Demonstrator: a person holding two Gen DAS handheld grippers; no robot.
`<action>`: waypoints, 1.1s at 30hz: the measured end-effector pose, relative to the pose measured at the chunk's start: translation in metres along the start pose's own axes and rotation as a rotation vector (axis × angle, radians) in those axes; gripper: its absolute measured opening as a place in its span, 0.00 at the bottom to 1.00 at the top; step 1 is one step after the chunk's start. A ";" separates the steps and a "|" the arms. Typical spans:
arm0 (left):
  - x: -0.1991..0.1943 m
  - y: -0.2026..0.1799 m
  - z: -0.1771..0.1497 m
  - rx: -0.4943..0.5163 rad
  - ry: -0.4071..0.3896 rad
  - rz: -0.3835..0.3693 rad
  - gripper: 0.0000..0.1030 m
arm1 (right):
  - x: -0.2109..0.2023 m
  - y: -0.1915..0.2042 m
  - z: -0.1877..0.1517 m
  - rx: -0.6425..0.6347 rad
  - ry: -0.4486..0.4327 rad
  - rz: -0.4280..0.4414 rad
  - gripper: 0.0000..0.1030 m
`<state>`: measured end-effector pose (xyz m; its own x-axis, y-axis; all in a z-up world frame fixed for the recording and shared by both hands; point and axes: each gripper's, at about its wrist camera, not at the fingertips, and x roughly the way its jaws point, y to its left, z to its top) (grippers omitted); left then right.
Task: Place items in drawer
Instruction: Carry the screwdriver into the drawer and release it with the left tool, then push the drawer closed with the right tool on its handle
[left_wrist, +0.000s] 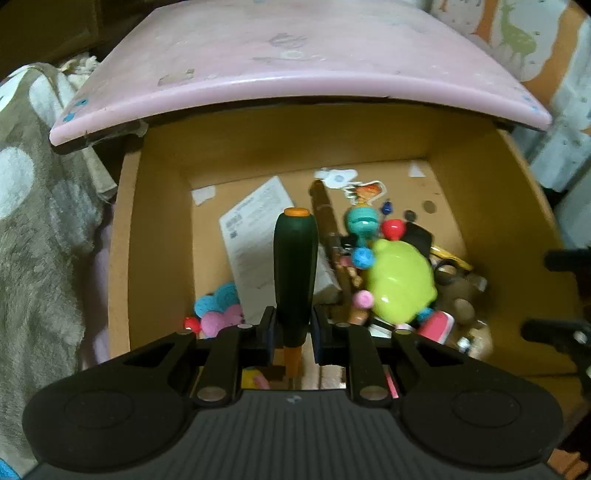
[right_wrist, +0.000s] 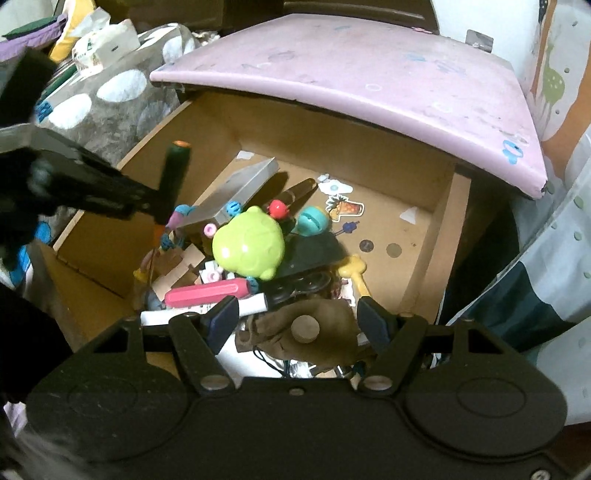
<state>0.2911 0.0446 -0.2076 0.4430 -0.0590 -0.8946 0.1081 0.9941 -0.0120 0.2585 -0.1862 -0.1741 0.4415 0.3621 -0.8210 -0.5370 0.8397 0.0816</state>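
Left gripper (left_wrist: 294, 325) clamped on screwdriver (left_wrist: 295, 273) above drawer (left_wrist: 155, 206); right gripper (right_wrist: 300, 318) wide.

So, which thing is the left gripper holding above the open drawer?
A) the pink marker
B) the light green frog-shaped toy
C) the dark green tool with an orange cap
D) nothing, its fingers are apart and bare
C: the left gripper is closed on the dark green tool with an orange cap over the drawer, while the green frog-shaped toy and the pink marker lie inside it.
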 end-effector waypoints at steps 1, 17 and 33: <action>0.001 0.003 -0.001 -0.024 -0.008 0.007 0.17 | -0.002 0.001 -0.002 0.000 -0.001 -0.005 0.70; -0.088 0.002 -0.055 -0.149 -0.240 -0.057 0.63 | -0.034 0.013 -0.033 -0.012 -0.015 -0.087 0.70; -0.152 -0.007 -0.143 -0.149 -0.450 -0.020 0.64 | -0.055 0.083 -0.077 -0.281 -0.063 -0.197 0.69</action>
<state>0.0959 0.0593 -0.1351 0.7876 -0.0789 -0.6112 0.0062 0.9927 -0.1202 0.1348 -0.1673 -0.1657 0.5955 0.2357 -0.7681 -0.6101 0.7547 -0.2414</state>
